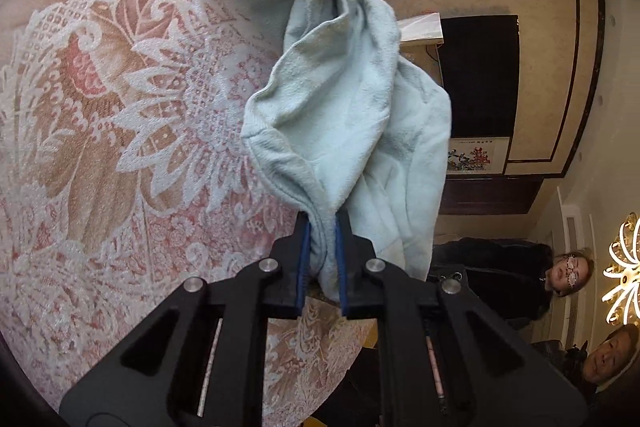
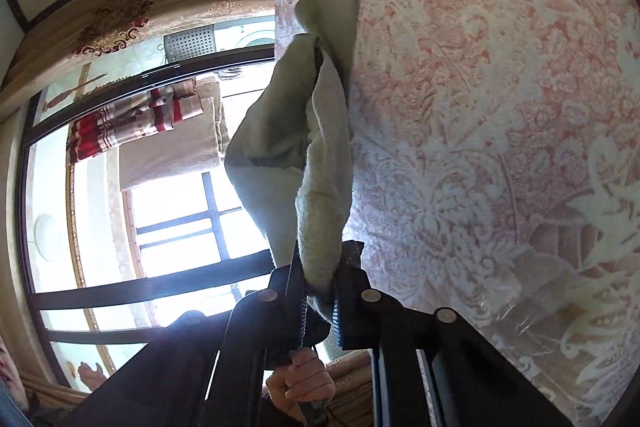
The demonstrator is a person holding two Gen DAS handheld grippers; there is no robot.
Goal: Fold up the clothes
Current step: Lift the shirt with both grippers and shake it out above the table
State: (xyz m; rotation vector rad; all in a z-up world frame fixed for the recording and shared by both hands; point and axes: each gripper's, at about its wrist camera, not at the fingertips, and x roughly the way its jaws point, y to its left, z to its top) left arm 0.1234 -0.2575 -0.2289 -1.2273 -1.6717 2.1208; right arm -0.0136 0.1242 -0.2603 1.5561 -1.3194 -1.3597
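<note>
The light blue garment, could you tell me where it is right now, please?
In both wrist views the light blue garment hangs bunched between the left gripper and the right gripper, each shut on it, above the pink lace-patterned bedspread.

I have one garment here, a pale blue-green fleece piece (image 1: 344,115) with a soft, napped surface and a stitched hem running along its edge. It is bunched and crumpled, not flat, with deep folds and a rolled edge. One gathered end is pinched between the blue pads of my left gripper (image 1: 322,259), and from there the cloth runs away over the pink-and-white lace-patterned bedspread (image 1: 120,107). In the right wrist view the same garment (image 2: 316,163) looks greyer against the bright window; another bunched part is clamped in my right gripper (image 2: 320,283), and the fabric stretches from there along the bedspread's edge.
</note>
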